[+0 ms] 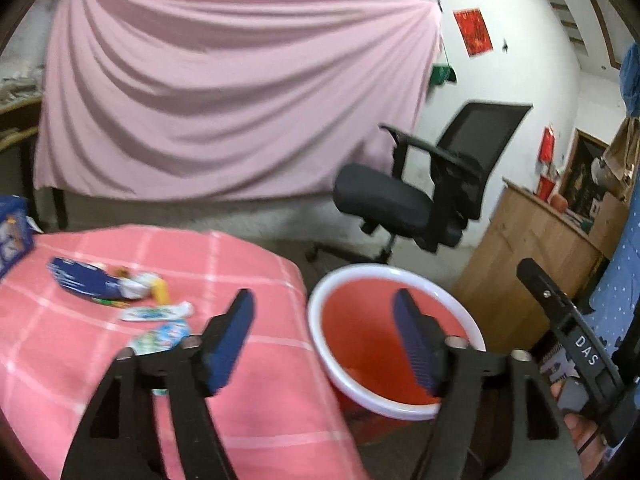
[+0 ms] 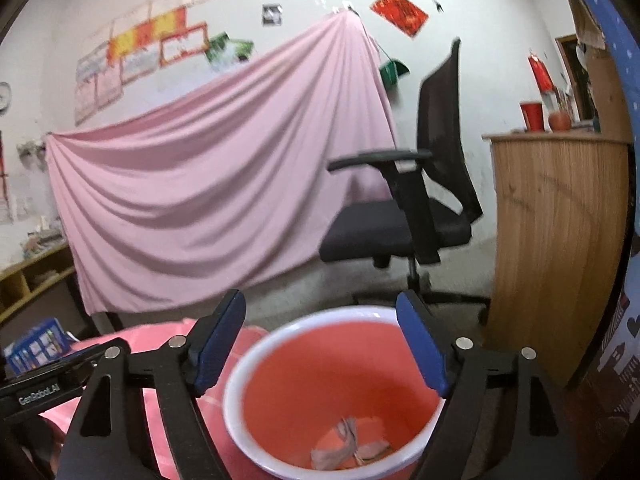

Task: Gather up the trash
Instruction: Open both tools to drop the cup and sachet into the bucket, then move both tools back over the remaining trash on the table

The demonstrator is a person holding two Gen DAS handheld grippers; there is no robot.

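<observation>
In the left wrist view my left gripper [image 1: 322, 299] is open and empty, above the right edge of the pink checked table [image 1: 248, 420]. Trash lies on the table to its left: a blue wrapper [image 1: 82, 280], a yellow piece [image 1: 161, 293] and two white printed wrappers [image 1: 157, 313] [image 1: 162, 336]. A red basin with a white rim [image 1: 386, 271] stands beside the table, low right. In the right wrist view my right gripper [image 2: 320, 303] is open and empty above that basin [image 2: 246, 366]. Crumpled pale scraps [image 2: 348, 446] lie in the basin's bottom.
A black office chair [image 1: 404, 196] stands beyond the basin, with a wooden cabinet [image 1: 520, 264] to its right. A pink sheet [image 1: 224, 92] hangs across the back wall. A blue box [image 1: 12, 236] sits at the table's far left. The right tool's black frame [image 1: 576, 340] is close at the right.
</observation>
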